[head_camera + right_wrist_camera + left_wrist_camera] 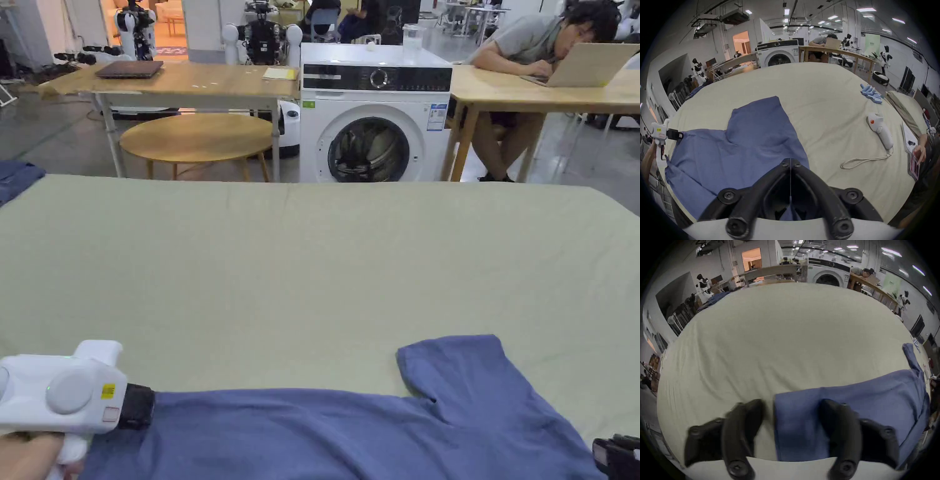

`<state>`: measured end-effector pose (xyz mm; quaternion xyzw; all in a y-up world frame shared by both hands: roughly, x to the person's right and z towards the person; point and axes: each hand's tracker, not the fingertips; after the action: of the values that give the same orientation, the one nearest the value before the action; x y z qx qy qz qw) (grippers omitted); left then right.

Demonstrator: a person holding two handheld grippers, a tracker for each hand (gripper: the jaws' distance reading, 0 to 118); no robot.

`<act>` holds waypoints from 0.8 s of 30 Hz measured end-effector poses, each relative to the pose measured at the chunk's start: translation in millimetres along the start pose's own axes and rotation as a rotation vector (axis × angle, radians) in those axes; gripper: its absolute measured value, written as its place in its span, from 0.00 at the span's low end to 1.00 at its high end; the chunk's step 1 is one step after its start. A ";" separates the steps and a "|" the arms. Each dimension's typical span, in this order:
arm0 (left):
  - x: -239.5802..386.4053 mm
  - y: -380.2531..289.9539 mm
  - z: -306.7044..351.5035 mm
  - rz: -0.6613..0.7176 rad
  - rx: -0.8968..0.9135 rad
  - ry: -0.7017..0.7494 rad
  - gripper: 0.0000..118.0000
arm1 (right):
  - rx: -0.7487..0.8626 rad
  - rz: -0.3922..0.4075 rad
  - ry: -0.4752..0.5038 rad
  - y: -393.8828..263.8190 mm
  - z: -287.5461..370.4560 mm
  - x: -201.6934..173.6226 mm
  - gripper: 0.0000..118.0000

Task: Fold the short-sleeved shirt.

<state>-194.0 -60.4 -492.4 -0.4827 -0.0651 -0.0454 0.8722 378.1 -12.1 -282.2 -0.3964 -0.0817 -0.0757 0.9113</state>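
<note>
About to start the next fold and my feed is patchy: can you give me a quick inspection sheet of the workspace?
Surface: table covered in a pale green sheet, a few shallow creases.
Job's things: blue shirt spread flat at the near edge, one sleeve pointing away.
Clutter: white handheld controller and a pile of small blue packets on the sheet, right of the shirt.
Grippers: left gripper open, straddling the shirt's edge; right gripper shut, shirt cloth between its jaws.
Cables: the controller's cord looped on the sheet.
Surroundings: washing machine, wooden tables, a person at a laptop.
</note>
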 end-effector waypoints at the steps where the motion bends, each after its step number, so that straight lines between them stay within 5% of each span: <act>1: 1.8 -0.5 4.0 -0.019 0.010 -0.010 0.18 | -0.002 0.000 -0.002 2.0 -4.0 1.3 0.00; 2: 3.2 -1.2 7.0 -0.034 0.021 -0.024 0.01 | -0.003 0.000 -0.007 6.4 -8.4 1.3 0.00; 9: 14.4 -5.2 17.8 -0.050 0.023 -0.028 0.01 | -0.035 0.023 -0.018 42.9 -41.1 -12.6 0.00; 10: 13.1 -5.4 17.3 -0.033 0.020 -0.038 0.01 | -0.058 0.038 -0.011 48.3 -48.0 -14.7 0.14; 13: 11.4 -4.8 17.6 -0.018 0.015 -0.049 0.01 | -0.159 0.098 -0.017 56.5 -73.0 -21.5 0.99; 14: 11.8 -5.4 17.7 -0.016 0.015 -0.049 0.01 | -0.168 0.125 -0.020 57.6 -78.4 -23.7 1.00; 19: 12.1 -3.4 14.4 -0.016 0.012 -0.046 0.01 | -0.204 0.177 -0.079 59.7 -102.3 -30.1 0.96; 20: 12.7 -4.4 15.3 -0.013 0.017 -0.045 0.01 | -0.220 0.194 -0.090 59.0 -104.9 -31.6 0.77; 22: 14.0 -7.9 20.9 -0.010 0.035 -0.040 0.01 | -0.220 0.232 -0.063 55.1 -104.0 -30.1 0.01; 24: 11.0 -8.6 27.2 -0.015 0.049 -0.039 0.01 | -0.169 0.170 -0.025 52.5 -93.3 -33.9 0.00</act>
<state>-186.3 -42.2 -469.1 -0.4615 -0.0869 -0.0411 0.8819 364.0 -42.7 -389.3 -0.4784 -0.0523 0.0000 0.8766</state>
